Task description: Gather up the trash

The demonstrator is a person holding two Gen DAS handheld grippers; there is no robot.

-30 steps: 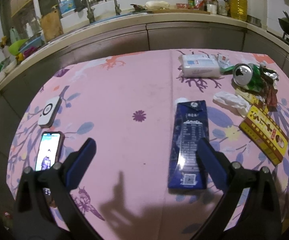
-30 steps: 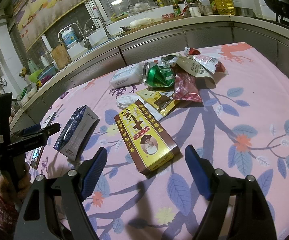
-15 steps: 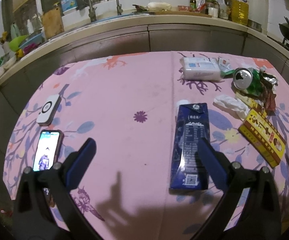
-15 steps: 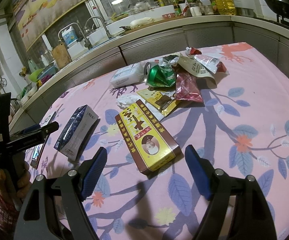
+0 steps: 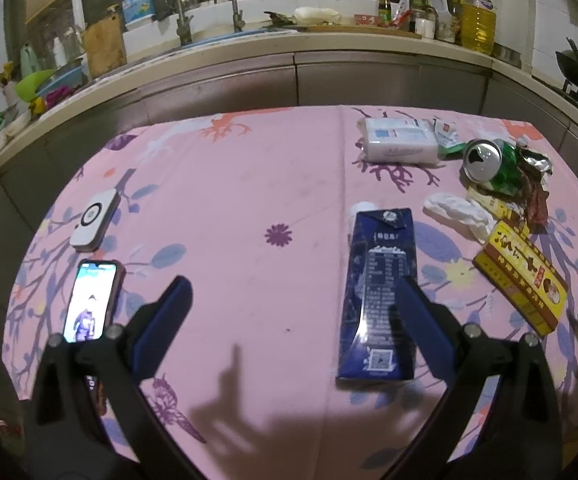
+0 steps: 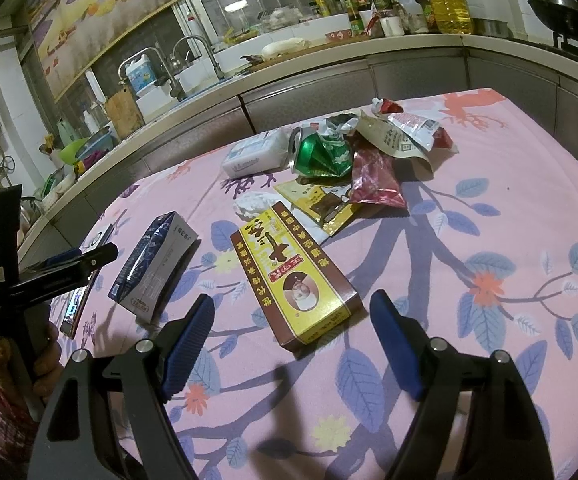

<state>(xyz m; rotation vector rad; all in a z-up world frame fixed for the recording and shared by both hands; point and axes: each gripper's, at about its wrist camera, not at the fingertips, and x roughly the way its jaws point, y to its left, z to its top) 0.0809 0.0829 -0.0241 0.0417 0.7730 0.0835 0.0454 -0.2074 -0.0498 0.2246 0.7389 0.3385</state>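
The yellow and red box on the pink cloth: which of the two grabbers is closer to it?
Right. The right gripper hovers open just short of the yellow box; the left gripper sits further off, over the blue carton.

Table (image 5: 229, 184) under a pink floral cloth (image 6: 489, 220). Lying on it: phone (image 5: 89, 300), white device (image 5: 95, 220), blue carton (image 5: 381, 292), tissue pack (image 5: 399, 140), crumpled tissue (image 5: 457, 210), yellow box (image 6: 295, 272), crushed green can (image 6: 319, 154), wrappers (image 6: 373, 176).
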